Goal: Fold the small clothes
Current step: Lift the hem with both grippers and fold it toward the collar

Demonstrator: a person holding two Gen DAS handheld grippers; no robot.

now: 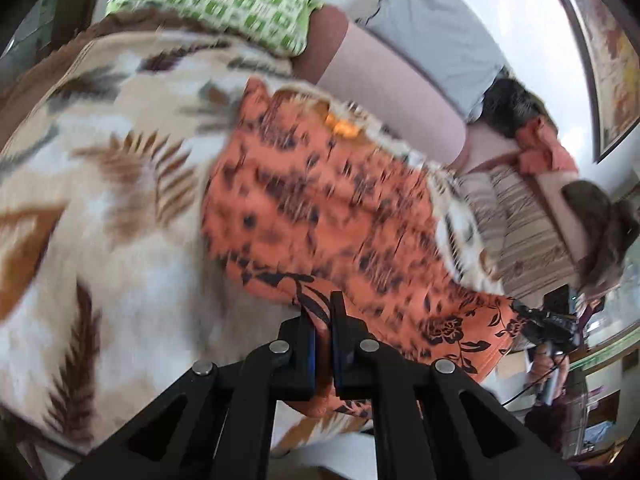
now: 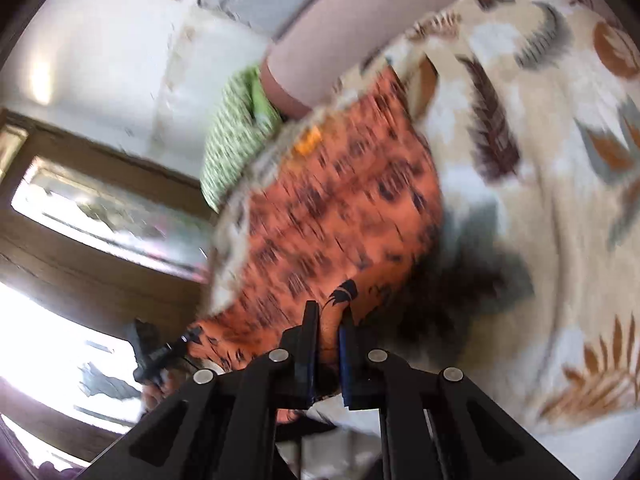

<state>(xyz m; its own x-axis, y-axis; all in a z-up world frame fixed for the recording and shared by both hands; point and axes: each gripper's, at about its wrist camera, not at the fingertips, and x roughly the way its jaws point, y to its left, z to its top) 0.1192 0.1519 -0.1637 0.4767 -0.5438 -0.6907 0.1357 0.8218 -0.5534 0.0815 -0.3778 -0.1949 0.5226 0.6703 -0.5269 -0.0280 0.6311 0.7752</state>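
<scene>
An orange garment with a black floral print (image 1: 320, 208) lies spread on a bed blanket, blurred by motion. My left gripper (image 1: 325, 312) is shut on the garment's near edge. In the right wrist view the same garment (image 2: 340, 208) stretches away from my right gripper (image 2: 330, 316), which is shut on another part of its near edge. The right gripper also shows in the left wrist view (image 1: 548, 320) at the garment's far corner. The left gripper shows in the right wrist view (image 2: 160, 356) at the lower left.
A cream blanket with brown leaf print (image 1: 100, 200) covers the bed. A green-patterned pillow (image 1: 224, 0) and a pink bolster (image 1: 384, 80) lie at its far end. A pile of other clothes (image 1: 528, 140) sits to the right. A window (image 2: 100, 208) is on the left.
</scene>
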